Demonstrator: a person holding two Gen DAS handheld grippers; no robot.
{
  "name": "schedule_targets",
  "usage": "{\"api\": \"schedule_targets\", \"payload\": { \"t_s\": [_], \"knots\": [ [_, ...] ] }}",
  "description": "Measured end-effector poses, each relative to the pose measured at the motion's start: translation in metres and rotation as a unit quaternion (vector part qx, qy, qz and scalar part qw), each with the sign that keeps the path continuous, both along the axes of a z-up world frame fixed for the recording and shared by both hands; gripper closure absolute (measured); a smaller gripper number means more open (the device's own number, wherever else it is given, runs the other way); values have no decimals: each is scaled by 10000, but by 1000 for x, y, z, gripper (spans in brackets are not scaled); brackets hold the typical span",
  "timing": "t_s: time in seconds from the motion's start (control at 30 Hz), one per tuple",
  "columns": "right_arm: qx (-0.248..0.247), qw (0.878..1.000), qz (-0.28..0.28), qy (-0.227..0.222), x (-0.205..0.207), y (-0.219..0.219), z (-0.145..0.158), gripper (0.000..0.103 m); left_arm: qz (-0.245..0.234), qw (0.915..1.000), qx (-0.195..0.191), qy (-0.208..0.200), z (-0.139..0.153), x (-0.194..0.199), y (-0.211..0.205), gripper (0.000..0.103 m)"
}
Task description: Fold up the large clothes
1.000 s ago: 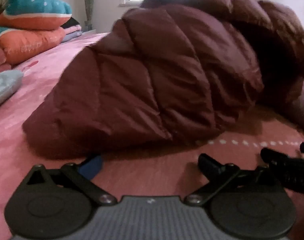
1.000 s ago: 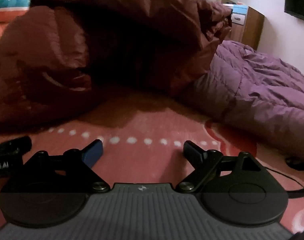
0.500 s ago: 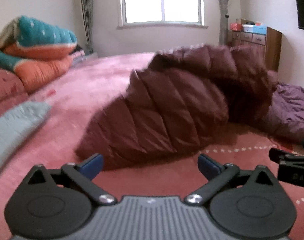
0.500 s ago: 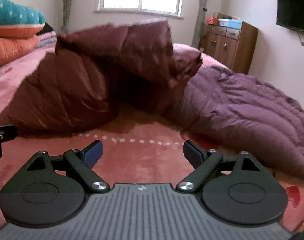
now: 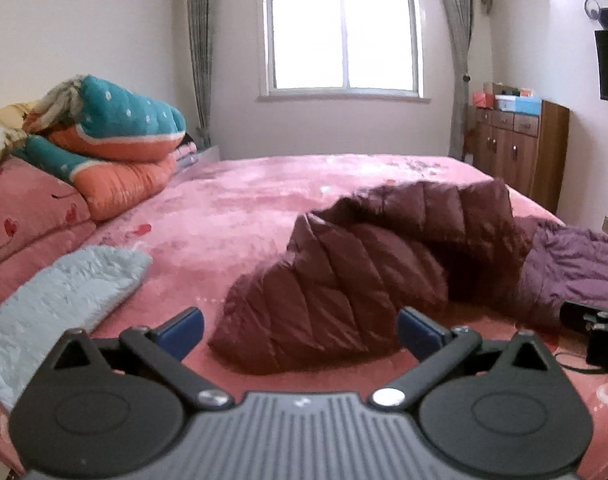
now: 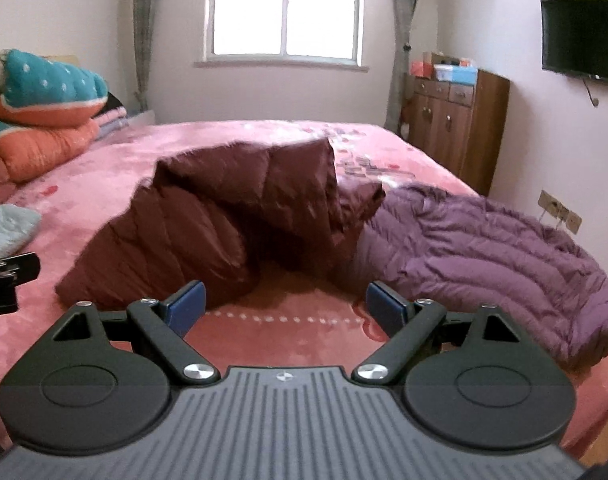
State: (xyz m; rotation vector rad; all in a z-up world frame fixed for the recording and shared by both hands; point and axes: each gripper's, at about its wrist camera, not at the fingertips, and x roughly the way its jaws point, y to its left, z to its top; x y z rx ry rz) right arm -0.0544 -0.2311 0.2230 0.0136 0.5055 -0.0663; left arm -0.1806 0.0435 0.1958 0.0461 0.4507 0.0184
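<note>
**Both grippers empty above the bed**

The left gripper (image 5: 300, 326) has its fingers spread wide, holding nothing, above the pink bedspread (image 5: 244, 208). The right gripper (image 6: 285, 306) is likewise spread and empty. Just ahead of both lies the maroon puffer jacket (image 6: 224, 220), bunched in a rumpled heap on the bed. A purple jacket (image 6: 496, 256) lies touching its right side. A pale blue fuzzy garment (image 5: 60, 296) lies to the left, stacked quilts (image 5: 116, 140) beyond.

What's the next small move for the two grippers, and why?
Probably bring both down to the maroon puffer jacket's near hem. It sits humped and unflattened on the bed, while the left gripper and right gripper are open, empty and apart from it.
</note>
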Motion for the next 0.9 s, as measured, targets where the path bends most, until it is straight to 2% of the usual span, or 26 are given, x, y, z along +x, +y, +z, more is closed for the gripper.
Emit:
{"api": "schedule_targets", "payload": {
  "t_s": [0.07, 0.2, 0.4, 0.9],
  "knots": [
    [-49, 10000, 18, -74, -6, 20, 5, 0, 5, 10000, 23, -83, 4, -6, -1, 1],
    [-29, 9997, 87, -240, -17, 22, 20, 0, 34, 9997, 26, -226, 10, -15, 1, 1],
    [51, 9990, 115, -427, -16, 22, 22, 0, 81, 9992, -19, -380, 16, -25, 6, 1],
    [78, 9963, 97, -849, -20, 31, 10, 0, 94, 9984, 11, -555, 23, -39, 9, 1]
  ]
}}
